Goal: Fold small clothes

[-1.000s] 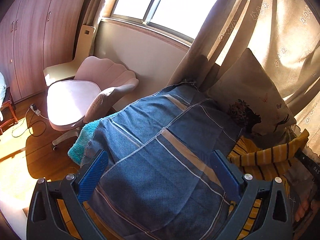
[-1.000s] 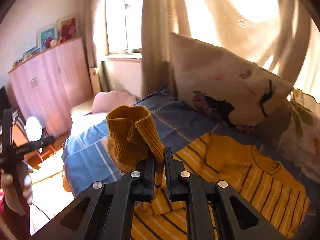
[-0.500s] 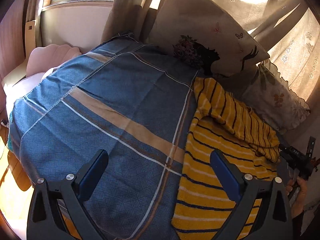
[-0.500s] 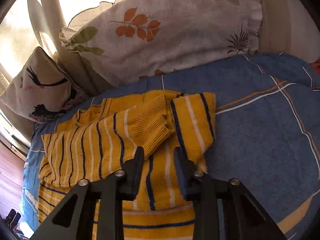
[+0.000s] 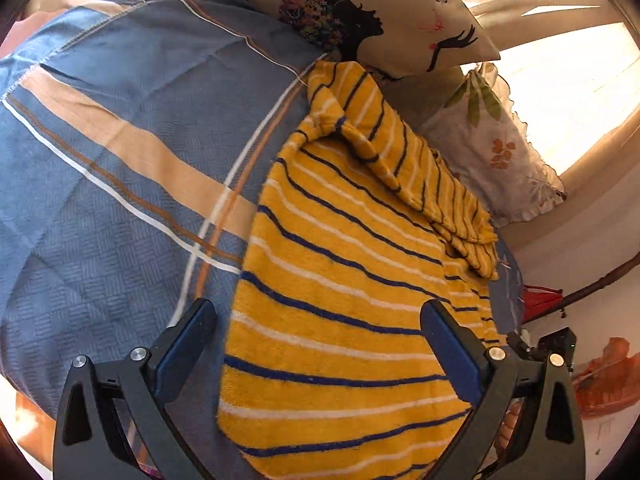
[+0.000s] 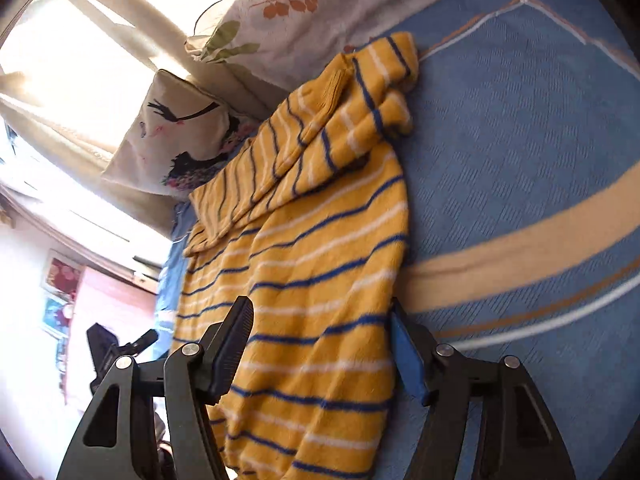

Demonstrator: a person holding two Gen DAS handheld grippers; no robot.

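Note:
A small yellow sweater with blue and white stripes [image 5: 340, 280] lies flat on the blue checked bedspread [image 5: 120, 160]. Both sleeves are folded in across its upper part. It also shows in the right wrist view [image 6: 312, 264]. My left gripper [image 5: 318, 344] is open and empty, its jaws straddling the sweater's lower left part near the hem. My right gripper [image 6: 322, 340] is open and empty, its jaws straddling the sweater's lower right edge.
A pillow with a black silhouette print [image 5: 380, 20] and a leaf-print pillow [image 5: 500, 148] lean at the head of the bed under sunlit curtains. The bedspread [image 6: 520, 160] extends right of the sweater. The left gripper's body [image 6: 116, 348] shows beyond the bed edge.
My right gripper let go of the sleeve cuff, opened wide and dropped to the sweater's lower right edge. My left gripper swung from the room side over to the sweater's lower left.

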